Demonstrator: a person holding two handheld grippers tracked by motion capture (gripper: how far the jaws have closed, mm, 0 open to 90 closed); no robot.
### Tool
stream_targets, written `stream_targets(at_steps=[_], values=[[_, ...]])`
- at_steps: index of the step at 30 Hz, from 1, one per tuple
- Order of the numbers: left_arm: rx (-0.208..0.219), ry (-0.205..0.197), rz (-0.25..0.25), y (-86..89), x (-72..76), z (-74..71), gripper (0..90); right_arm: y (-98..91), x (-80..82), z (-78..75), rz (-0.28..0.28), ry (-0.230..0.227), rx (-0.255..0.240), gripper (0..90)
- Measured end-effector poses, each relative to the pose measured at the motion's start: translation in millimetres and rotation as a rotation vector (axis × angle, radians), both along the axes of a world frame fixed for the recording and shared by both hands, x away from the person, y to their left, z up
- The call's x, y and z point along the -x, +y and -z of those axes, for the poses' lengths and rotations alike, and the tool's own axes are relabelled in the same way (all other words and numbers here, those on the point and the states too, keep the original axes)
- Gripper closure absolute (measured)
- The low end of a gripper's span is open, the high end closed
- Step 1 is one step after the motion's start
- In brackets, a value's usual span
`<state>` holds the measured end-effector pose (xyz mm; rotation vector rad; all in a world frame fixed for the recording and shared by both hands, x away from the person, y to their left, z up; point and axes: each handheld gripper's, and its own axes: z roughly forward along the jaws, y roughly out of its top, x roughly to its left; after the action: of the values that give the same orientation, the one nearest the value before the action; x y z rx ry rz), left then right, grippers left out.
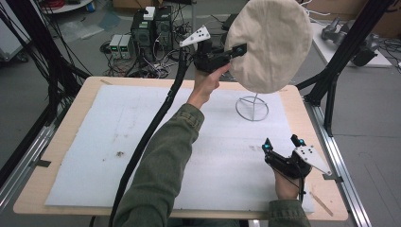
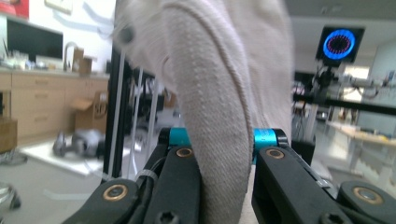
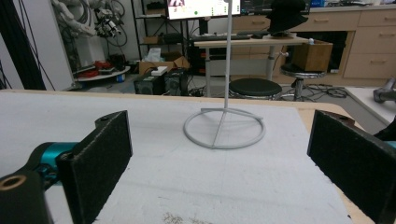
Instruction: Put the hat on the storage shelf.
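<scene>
Two grippers come under our review. We find the left gripper (image 1: 238,50) raised above the far edge of the table (image 1: 71,118), its jaws closed on the rim of a cream fabric hat (image 1: 272,42); in the left gripper view the cloth of the hat (image 2: 219,107) runs up between the two black jaws and is pinched there. We note the hat is held in the air, tilted with its round crown facing the camera, above a white wire stand (image 1: 252,108). We cannot tell from the high view whether the hat touches the top of the stand's post, since the hat hides it. We record the stand's ring base resting on the white foam mat (image 1: 118,137) toward the far right of the table, and in the right gripper view the stand (image 3: 224,126) shows its ring flat on the mat with a thin post rising upright. We find the right gripper (image 1: 282,143) low over the mat near the table's right front corner, jaws spread wide with nothing between them, well apart from the stand. We observe a green sleeve (image 1: 161,165) on the left arm.
</scene>
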<state>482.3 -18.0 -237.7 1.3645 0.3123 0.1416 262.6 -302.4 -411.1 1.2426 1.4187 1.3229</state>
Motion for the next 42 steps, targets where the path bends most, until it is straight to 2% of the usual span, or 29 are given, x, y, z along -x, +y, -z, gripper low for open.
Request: stream_targets(at_steps=[2, 4, 8, 14, 20, 22, 25, 29, 32, 34, 37, 39, 42], values=[[-0.033, 0.028, -0.013, 1.4, -3.3, 3.2, 86.0, 0.5, -0.1, 0.1, -0.001, -0.001, 0.001, 5.7], [-0.043, 0.049, -0.022, 3.1, -5.9, 6.6, 86.0, 0.6, 0.0, 0.1, -0.001, -0.003, 0.004, 5.7], [-0.055, 0.074, -0.039, 5.0, -7.9, 12.0, 85.9, 0.5, -0.1, 0.1, -0.001, -0.002, 0.004, 5.7], [-0.061, 0.128, -0.029, 10.0, -13.4, 23.7, 85.1, 0.5, -0.1, 0.2, -0.002, -0.002, 0.005, 5.7], [-0.078, 0.149, -0.023, 15.2, -16.3, 28.4, 82.3, 0.7, -0.3, 0.3, -0.001, -0.001, 0.004, 5.7], [-0.074, 0.154, -0.016, 16.7, -16.7, 28.6, 78.4, 0.8, -0.4, 0.3, -0.002, -0.002, 0.005, 5.7], [-0.063, 0.169, -0.013, 18.0, -16.7, 28.7, 66.7, 0.5, -0.5, 0.3, 0.001, -0.003, 0.007, 5.7], [-0.062, 0.175, -0.006, 18.2, -16.3, 30.6, 65.4, 0.8, -0.3, 0.3, 0.0, -0.003, 0.005, 5.7], [-0.05, 0.182, -0.011, 19.5, -16.2, 32.5, 55.5, 0.9, -0.1, 0.2, -0.001, -0.003, 0.005, 5.7], [-0.05, 0.188, -0.007, 20.0, -16.9, 35.2, 54.9, 0.8, -0.2, 0.2, 0.0, -0.003, 0.004, 5.7], [-0.025, 0.198, -0.006, 22.1, -16.8, 37.0, 56.3, 0.9, -0.3, 0.3, -0.002, -0.002, 0.005, 5.7], [-0.027, 0.188, -0.011, 22.6, -16.4, 36.0, 57.3, 1.0, -0.3, 0.3, -0.002, -0.003, 0.007, 5.7], [-0.025, 0.186, -0.038, 25.0, -15.3, 35.5, 49.1, 0.9, -0.3, 0.3, -0.001, -0.002, 0.005, 5.7]])
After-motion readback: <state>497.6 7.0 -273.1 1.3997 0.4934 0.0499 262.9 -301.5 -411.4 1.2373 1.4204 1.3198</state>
